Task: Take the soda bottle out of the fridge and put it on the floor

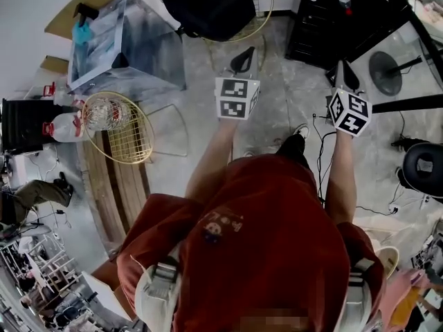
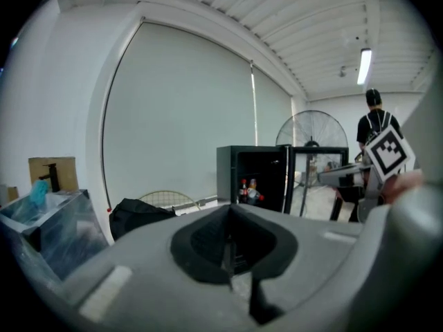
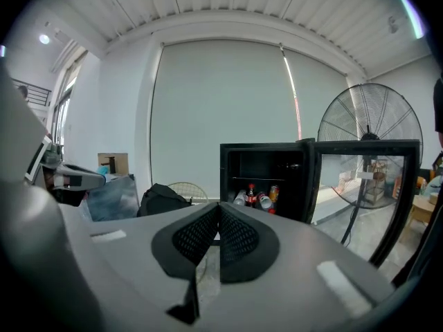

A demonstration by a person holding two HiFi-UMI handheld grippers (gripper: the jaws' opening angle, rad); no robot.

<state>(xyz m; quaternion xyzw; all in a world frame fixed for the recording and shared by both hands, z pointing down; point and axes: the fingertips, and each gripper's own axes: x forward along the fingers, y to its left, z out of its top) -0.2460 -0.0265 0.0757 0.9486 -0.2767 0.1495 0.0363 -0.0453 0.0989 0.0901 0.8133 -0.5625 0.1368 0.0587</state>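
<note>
The black mini fridge point(image 3: 266, 178) stands open ahead, with its glass door point(image 3: 360, 178) swung out to the right. On its shelf a dark soda bottle point(image 3: 251, 194) with a red cap stands among cans. The same bottle point(image 2: 243, 190) shows small in the left gripper view. From above, the fridge point(image 1: 346, 19) is at the top right. My left gripper point(image 1: 243, 57) and right gripper point(image 1: 344, 71) are held out side by side, well short of the fridge. Both are shut with nothing between the pads. The right gripper's marker cube point(image 2: 387, 154) shows at the edge of the left gripper view.
A black bag point(image 1: 208, 5) on a wire chair lies ahead to the left, beside a clear plastic box point(image 1: 124, 43). A standing fan point(image 3: 370, 123) has its round base point(image 1: 385, 72) right of the fridge. Cables point(image 1: 322, 151) trail across the concrete floor. A wire basket point(image 1: 128, 126) sits on a wooden bench.
</note>
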